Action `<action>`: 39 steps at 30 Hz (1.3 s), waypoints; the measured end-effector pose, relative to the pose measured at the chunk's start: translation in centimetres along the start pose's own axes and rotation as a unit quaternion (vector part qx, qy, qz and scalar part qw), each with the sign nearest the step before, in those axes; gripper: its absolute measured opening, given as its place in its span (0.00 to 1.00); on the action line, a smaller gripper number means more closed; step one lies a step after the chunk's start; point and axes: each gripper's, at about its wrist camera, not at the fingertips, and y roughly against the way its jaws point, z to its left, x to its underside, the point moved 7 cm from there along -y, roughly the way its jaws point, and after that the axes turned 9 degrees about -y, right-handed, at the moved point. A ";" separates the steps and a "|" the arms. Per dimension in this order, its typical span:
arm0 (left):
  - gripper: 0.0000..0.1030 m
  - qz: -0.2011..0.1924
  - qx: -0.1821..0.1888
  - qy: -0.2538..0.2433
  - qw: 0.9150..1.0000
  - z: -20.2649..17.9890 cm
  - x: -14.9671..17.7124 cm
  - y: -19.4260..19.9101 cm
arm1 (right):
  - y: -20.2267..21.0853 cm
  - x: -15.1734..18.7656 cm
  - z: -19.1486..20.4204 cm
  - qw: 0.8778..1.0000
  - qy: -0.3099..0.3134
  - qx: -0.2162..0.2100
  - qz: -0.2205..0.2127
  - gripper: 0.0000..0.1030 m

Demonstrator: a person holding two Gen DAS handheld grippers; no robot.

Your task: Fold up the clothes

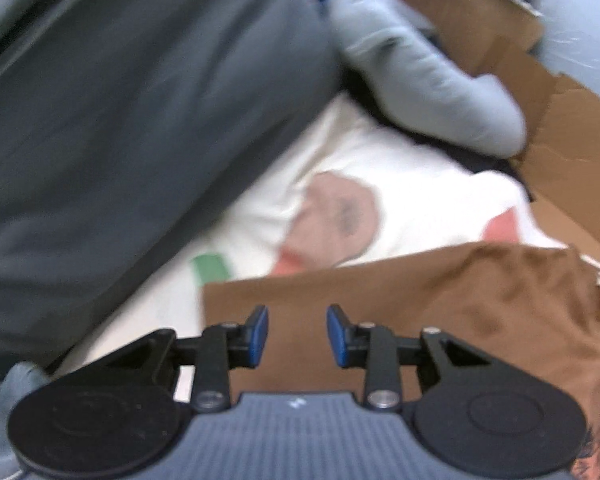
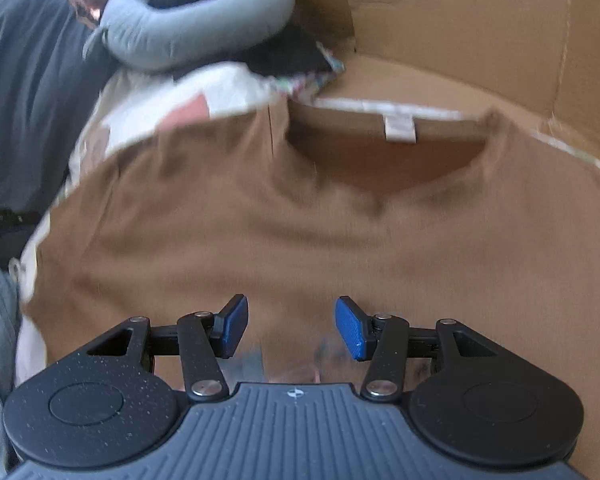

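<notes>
A brown T-shirt (image 2: 284, 232) lies spread flat, neckline and white label (image 2: 399, 128) at its far edge, just before a cardboard box (image 2: 480, 32). The right hand-held gripper (image 2: 291, 328) hovers over the shirt's near part, jaws parted and empty. The left hand-held gripper (image 1: 297, 334) is likewise parted, holding nothing, over the shirt's left edge. Beyond lie a white printed garment (image 1: 380, 168), a grey sleeve (image 1: 420, 72) and dark grey cloth (image 1: 132, 112).

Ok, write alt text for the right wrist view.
An open right gripper with blue pads hovers over a brown T-shirt lying collar-up, its white neck label showing. Behind it are a cardboard box, a white printed garment and a grey sleeve.
</notes>
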 end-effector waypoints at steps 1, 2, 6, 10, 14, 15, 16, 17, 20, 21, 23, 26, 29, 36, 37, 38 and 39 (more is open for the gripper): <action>0.32 -0.005 0.009 -0.003 1.000 -0.9 -0.4 -0.1 | -0.1 -0.8 0.2 1.000 0.000 -0.004 -0.006 0.54; 0.29 -0.009 0.018 -0.007 1.000 -1.7 -0.9 -0.1 | -0.1 -1.6 0.5 1.000 0.005 -0.007 -0.013 0.52; 0.09 -0.024 0.052 -0.036 0.998 -5.4 -2.2 -0.7 | -0.9 -3.9 1.7 0.999 0.022 -0.021 -0.026 0.47; 0.06 -0.033 0.081 -0.064 0.994 -8.6 -3.3 -1.4 | -2.5 -5.4 3.0 0.998 0.038 -0.037 -0.025 0.28; 0.05 -0.030 0.090 -0.079 0.992 -10.0 -4.1 -2.5 | -4.0 -6.1 3.5 0.998 0.042 -0.041 -0.022 0.26; 0.05 -0.026 0.091 -0.081 0.992 -10.3 -4.3 -2.9 | -4.3 -6.3 3.6 0.998 0.043 -0.040 -0.021 0.26; 0.05 -0.025 0.091 -0.087 0.992 -10.5 -4.4 -3.2 | -4.6 -6.4 3.6 0.998 0.045 -0.040 -0.020 0.26; 0.05 -0.026 0.089 -0.095 0.991 -10.7 -4.5 -3.5 | -5.0 -6.6 3.7 0.998 0.046 -0.039 -0.019 0.26; 0.04 -0.012 0.094 -0.093 0.991 -10.8 -4.4 -4.8 | -6.0 -7.0 3.9 0.998 0.051 -0.038 -0.016 0.26; 0.04 -0.011 0.093 -0.093 0.991 -10.8 -4.4 -5.1 | -6.3 -7.2 3.9 0.998 0.052 -0.037 -0.015 0.26; 0.03 -0.011 0.089 -0.091 0.992 -10.6 -4.2 -5.7 | -7.0 -7.5 4.0 0.998 0.055 -0.036 -0.013 0.26; 0.02 -0.011 0.086 -0.078 0.993 -10.2 -4.0 -6.4 | -8.0 -8.2 4.0 0.998 0.051 -0.034 -0.009 0.26; 0.02 -0.013 0.081 -0.074 0.994 -10.2 -3.9 -7.0 | -9.1 -9.4 3.3 0.999 0.029 -0.025 -0.008 0.25; 0.02 -0.017 0.080 -0.075 0.994 -10.3 -4.2 -7.1 | -10.2 -11.9 3.2 0.999 0.031 -0.016 -0.020 0.25; 0.02 -0.017 0.084 -0.075 0.994 -10.2 -4.2 -7.1 | -10.4 -12.2 3.1 0.999 0.029 -0.016 -0.021 0.25; 0.02 -0.017 0.086 -0.076 0.993 -10.2 -4.2 -7.2 | -10.6 -12.5 3.0 0.999 0.030 -0.015 -0.021 0.25; 0.02 -0.016 0.086 -0.076 0.993 -10.2 -4.2 -7.2 | -10.8 -12.7 2.9 0.999 0.032 -0.013 -0.020 0.25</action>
